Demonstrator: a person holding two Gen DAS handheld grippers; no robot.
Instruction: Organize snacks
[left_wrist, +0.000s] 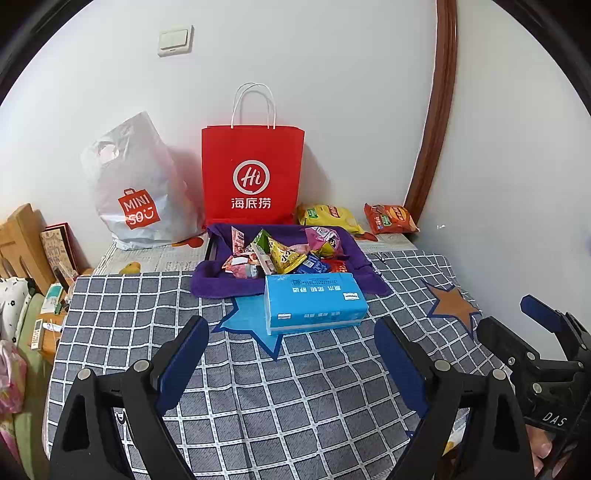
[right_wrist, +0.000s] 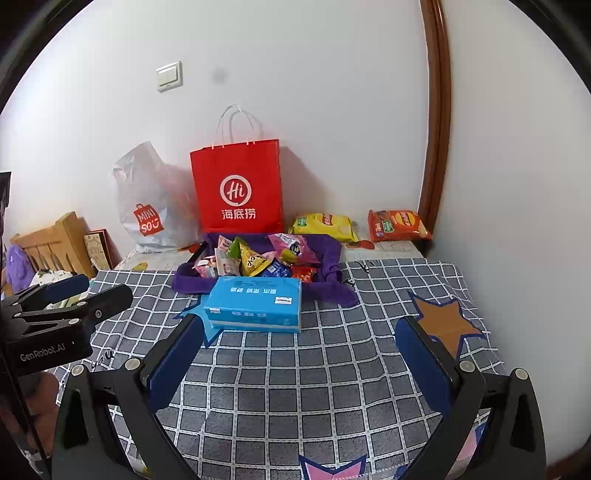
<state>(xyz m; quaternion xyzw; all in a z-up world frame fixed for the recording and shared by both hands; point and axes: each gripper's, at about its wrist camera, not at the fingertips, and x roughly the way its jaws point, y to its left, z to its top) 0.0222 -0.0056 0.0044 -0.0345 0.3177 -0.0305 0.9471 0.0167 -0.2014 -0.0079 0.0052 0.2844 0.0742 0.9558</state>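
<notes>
The left wrist view shows the left claw (left_wrist: 291, 354) wide open with nothing in it, above the checked cloth (left_wrist: 258, 387) on the bench. The right claw (right_wrist: 299, 354) is wide open too and holds nothing. A blue tissue pack (left_wrist: 314, 302) lies flat near the middle of the bench. Just behind it, touching it, sits a purple tray (left_wrist: 218, 280) full of small snacks (left_wrist: 284, 254). At the back edge of the bench a red paper bag (left_wrist: 253, 177) stands upright against the wall. A white plastic bag (left_wrist: 136, 192) slumps at the back left, beside the red bag. A yellow chip bag (left_wrist: 328, 218) and an orange chip bag (left_wrist: 389, 218) lie flat toward the back right corner, apart from the tray.
</notes>
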